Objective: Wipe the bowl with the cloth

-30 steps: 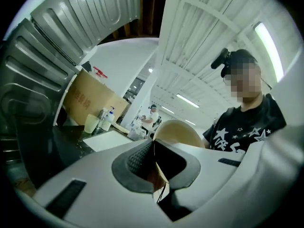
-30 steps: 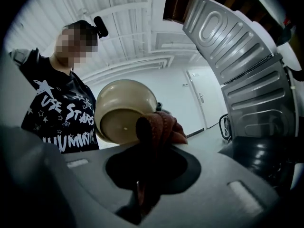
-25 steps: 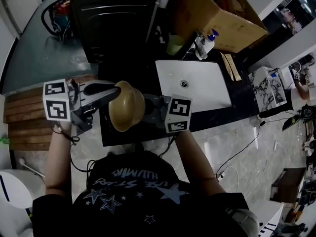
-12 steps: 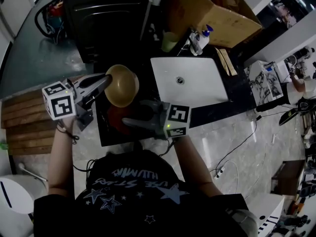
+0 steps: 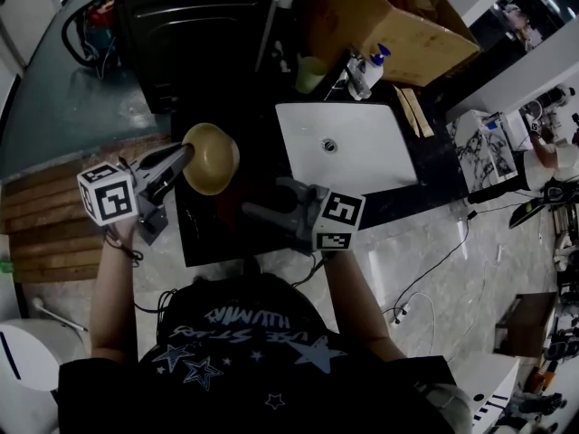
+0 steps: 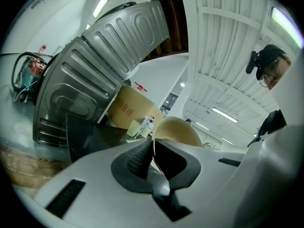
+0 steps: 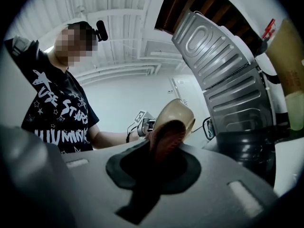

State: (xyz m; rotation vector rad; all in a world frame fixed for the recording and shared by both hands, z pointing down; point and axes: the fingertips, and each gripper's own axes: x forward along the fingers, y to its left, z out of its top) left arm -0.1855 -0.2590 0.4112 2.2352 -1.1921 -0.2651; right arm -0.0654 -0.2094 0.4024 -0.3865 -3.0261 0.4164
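— Where's the bowl?
— The tan bowl [image 5: 210, 158] is tipped on its side above the dark tabletop [image 5: 201, 240], left of the white sink [image 5: 380, 170]. The left hand-held gripper [image 5: 185, 156] pinches its rim.
— And the cloth?
— The reddish cloth [image 7: 166, 137] is clamped in the right hand-held gripper [image 5: 253, 211], near the bowl. Whether they touch, I can't tell.

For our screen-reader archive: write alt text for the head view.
From above, a person's left claw grips a tan bowl by its rim over a dark counter, while the right claw holds a reddish cloth close beside it. A white sink lies to the right.
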